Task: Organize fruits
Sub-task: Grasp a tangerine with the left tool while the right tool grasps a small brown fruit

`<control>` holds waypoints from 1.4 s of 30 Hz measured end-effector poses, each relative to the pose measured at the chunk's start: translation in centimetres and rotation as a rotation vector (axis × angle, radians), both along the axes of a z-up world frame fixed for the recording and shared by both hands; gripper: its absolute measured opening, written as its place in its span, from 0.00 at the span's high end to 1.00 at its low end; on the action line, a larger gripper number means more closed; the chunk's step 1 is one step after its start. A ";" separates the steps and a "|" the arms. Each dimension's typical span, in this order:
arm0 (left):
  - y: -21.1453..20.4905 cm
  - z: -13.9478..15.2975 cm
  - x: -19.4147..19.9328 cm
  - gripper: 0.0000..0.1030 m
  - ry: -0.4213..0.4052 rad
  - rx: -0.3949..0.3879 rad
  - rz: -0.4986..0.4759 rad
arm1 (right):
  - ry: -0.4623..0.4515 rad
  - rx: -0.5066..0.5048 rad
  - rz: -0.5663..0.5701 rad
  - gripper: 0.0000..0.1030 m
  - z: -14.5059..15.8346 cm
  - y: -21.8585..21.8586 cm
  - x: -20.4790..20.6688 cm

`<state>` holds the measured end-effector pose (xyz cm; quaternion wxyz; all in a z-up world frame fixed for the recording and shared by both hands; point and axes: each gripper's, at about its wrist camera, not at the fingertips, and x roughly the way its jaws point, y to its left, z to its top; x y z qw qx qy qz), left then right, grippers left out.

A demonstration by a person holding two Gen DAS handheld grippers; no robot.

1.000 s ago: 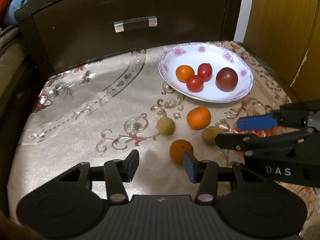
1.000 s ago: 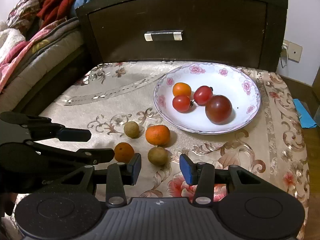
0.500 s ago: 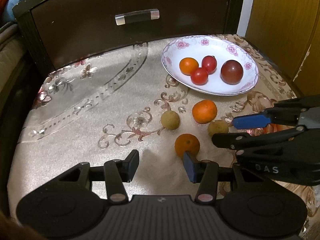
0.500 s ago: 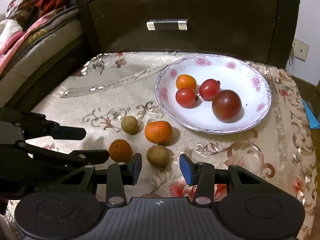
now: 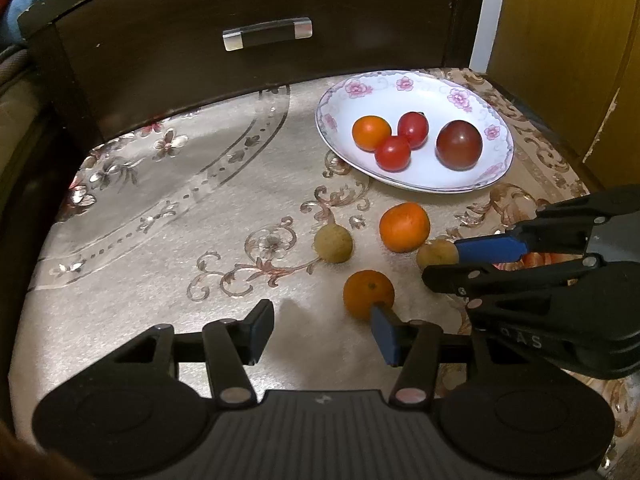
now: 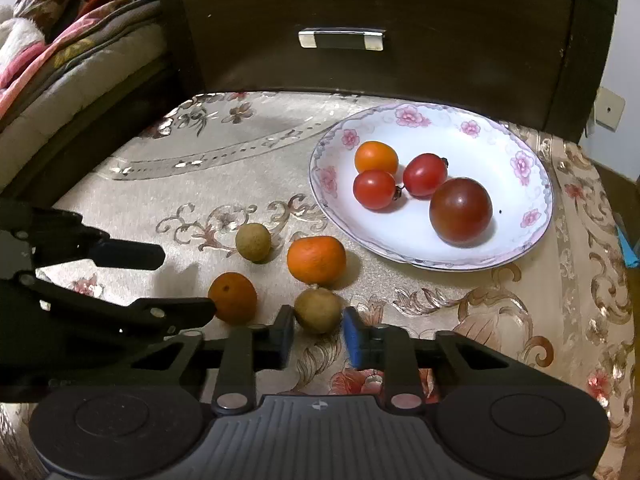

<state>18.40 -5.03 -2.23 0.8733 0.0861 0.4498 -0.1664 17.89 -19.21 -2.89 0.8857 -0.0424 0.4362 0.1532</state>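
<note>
A white floral plate (image 5: 496, 160) (image 6: 532, 216) holds an orange tomato (image 6: 376, 157), two red tomatoes (image 6: 374, 189) and a big dark tomato (image 6: 460, 211). On the cloth lie two oranges (image 6: 316, 260) (image 6: 233, 297) and two brown longans (image 6: 253, 241) (image 6: 318, 309). My right gripper (image 6: 318, 338) is open, its fingers either side of the near longan (image 5: 434, 252). My left gripper (image 5: 320, 326) is open and empty; its right finger is just in front of the small orange (image 5: 369, 293).
A dark wooden drawer front (image 6: 360, 40) with a metal handle stands behind the cloth-covered top. Bedding (image 6: 48, 48) lies at the left. A yellow wooden panel (image 5: 560, 40) stands at the right. The cloth's left half (image 5: 160, 200) holds no objects.
Both grippers have moved forward toward the fruit. The right gripper's fingers have narrowed and now flank the near longan.
</note>
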 end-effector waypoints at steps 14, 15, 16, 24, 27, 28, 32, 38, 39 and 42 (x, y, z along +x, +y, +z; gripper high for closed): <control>-1.9 -1.2 0.4 0.41 0.026 -0.005 -0.034 | 0.012 -0.006 -0.026 0.82 0.4 -1.9 -0.8; -1.9 -1.2 0.4 0.41 0.026 -0.007 -0.032 | 0.013 -0.005 -0.028 0.82 0.4 -2.1 -0.8; -1.9 -1.3 0.5 0.41 0.026 -0.010 -0.030 | 0.013 -0.004 -0.031 0.82 0.5 -2.3 -0.9; -2.3 -1.2 0.6 0.49 0.021 -0.013 -0.039 | 0.020 -0.002 -0.046 0.82 0.6 -3.1 -1.0; -2.2 -1.2 0.7 0.49 0.024 -0.022 -0.037 | 0.020 -0.002 -0.044 0.82 0.6 -3.1 -1.1; -2.1 -1.3 0.8 0.49 0.026 -0.027 -0.036 | 0.020 -0.001 -0.045 0.82 0.6 -3.1 -1.1; -2.0 -1.3 1.0 0.53 0.033 -0.040 -0.027 | 0.020 -0.001 -0.046 0.81 0.6 -3.1 -1.1; -2.0 -1.2 0.9 0.63 0.030 -0.039 -0.020 | 0.020 -0.004 -0.046 0.81 0.6 -3.0 -1.0; -2.0 -1.2 0.9 0.63 0.028 -0.036 -0.021 | 0.020 -0.004 -0.045 0.81 0.6 -3.0 -1.0; -2.0 -1.1 0.7 0.64 0.022 -0.030 -0.022 | 0.020 -0.003 -0.045 0.81 0.6 -3.0 -1.0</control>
